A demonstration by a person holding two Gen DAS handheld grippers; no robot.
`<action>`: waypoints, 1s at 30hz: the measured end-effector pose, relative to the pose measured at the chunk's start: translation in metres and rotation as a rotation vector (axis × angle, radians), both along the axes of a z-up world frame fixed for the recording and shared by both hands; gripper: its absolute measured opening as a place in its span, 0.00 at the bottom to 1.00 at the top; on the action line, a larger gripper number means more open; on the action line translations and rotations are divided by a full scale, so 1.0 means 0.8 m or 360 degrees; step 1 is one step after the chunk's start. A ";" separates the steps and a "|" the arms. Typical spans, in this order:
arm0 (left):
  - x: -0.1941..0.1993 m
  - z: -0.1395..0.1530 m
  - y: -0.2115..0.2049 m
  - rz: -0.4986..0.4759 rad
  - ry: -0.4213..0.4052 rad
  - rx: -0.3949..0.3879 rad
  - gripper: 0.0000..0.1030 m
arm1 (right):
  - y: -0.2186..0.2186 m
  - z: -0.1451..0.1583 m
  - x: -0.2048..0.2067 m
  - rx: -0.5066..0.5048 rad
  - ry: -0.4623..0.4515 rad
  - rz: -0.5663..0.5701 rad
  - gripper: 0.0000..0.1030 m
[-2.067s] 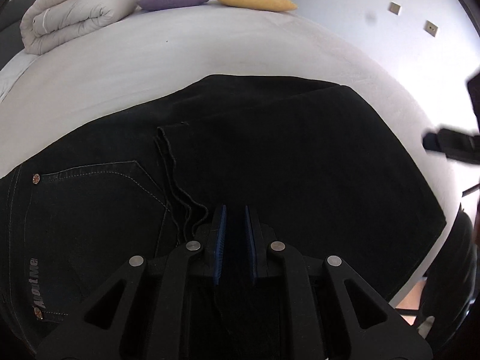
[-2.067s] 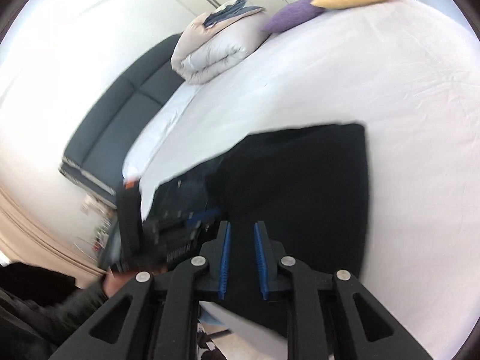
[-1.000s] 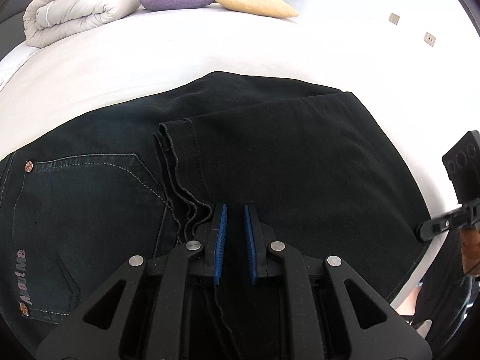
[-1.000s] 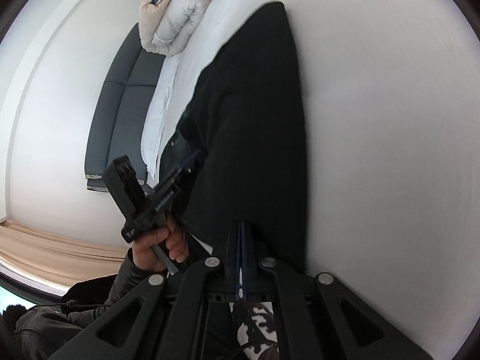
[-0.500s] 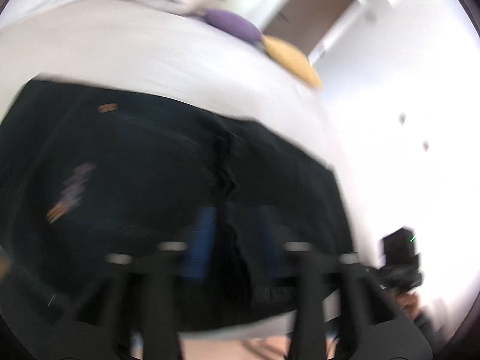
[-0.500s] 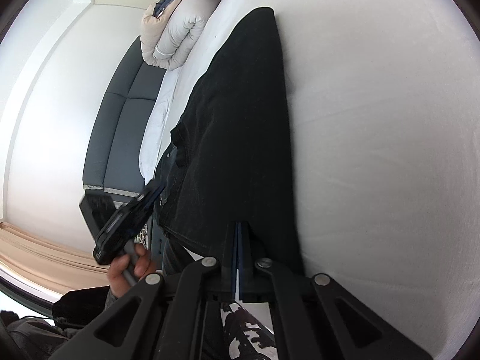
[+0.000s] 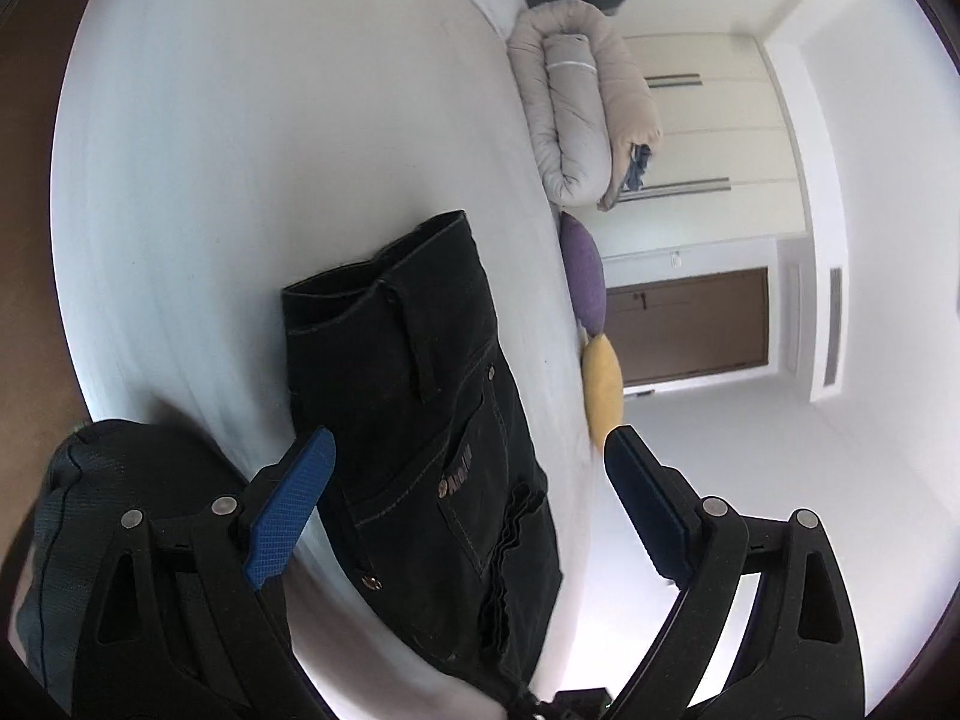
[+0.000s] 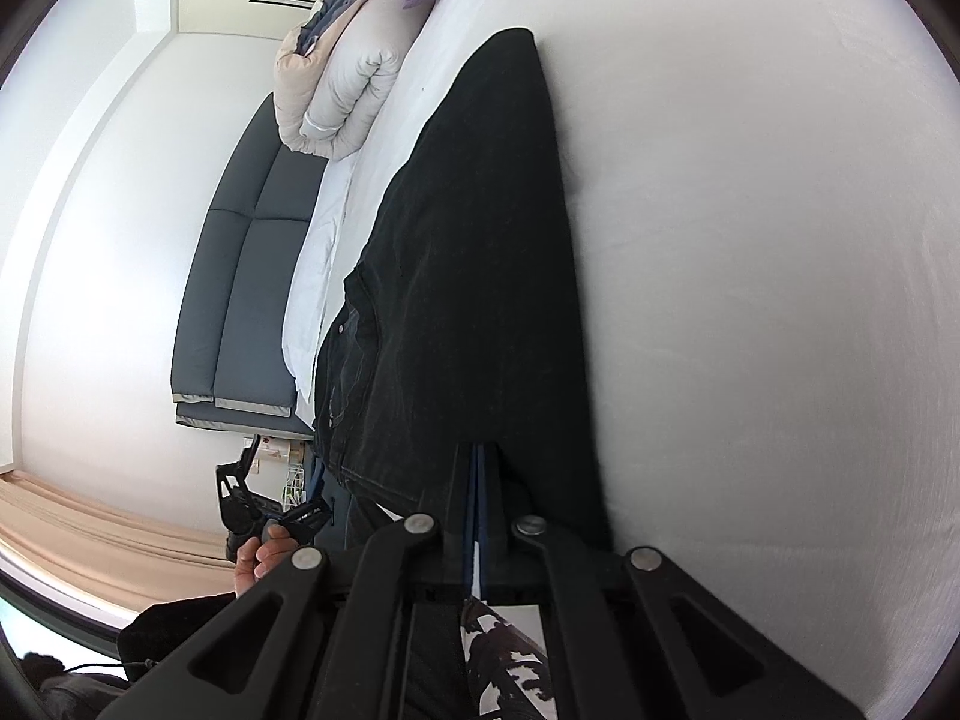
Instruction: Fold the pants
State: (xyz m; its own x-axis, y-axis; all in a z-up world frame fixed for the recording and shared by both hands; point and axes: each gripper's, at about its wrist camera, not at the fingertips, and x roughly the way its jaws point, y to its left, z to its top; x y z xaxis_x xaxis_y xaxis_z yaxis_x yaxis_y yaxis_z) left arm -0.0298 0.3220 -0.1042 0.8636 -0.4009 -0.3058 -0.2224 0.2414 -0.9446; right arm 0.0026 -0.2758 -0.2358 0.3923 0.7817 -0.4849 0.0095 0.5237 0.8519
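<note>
Left gripper [image 7: 468, 468]: jaws have just been opening and stand wide, ribbed blue pads [image 7: 288, 507] bare, nothing pinched; the pants show in the gap beyond, untouched. Right gripper [image 8: 478, 468]: jaws pressed together, blue pads a thin sliver, at the near edge of the dark cloth; whether any fabric is caught, cannot tell.

Black denim pants [image 7: 420, 420] lie folded on the white bed sheet [image 7: 270, 150], near its edge. Contrast stitching, copper rivets, a belt loop, the waistband gaping open at the far end, stacked hem edges wavy.

Beyond along the bed: plump yellow pillow [image 7: 602, 387], purple pillow [image 7: 583, 270], a rolled quilted duvet [image 7: 576, 120], beige and white. In the right wrist view, a dark grey upholstered sofa [image 8: 240, 294] stands past the bed.
</note>
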 end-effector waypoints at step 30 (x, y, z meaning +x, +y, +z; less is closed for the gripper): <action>0.030 -0.081 0.021 -0.0051 0.0069 -0.0184 0.43 | -0.003 0.006 -0.007 -0.0034 0.0019 -0.0016 0.00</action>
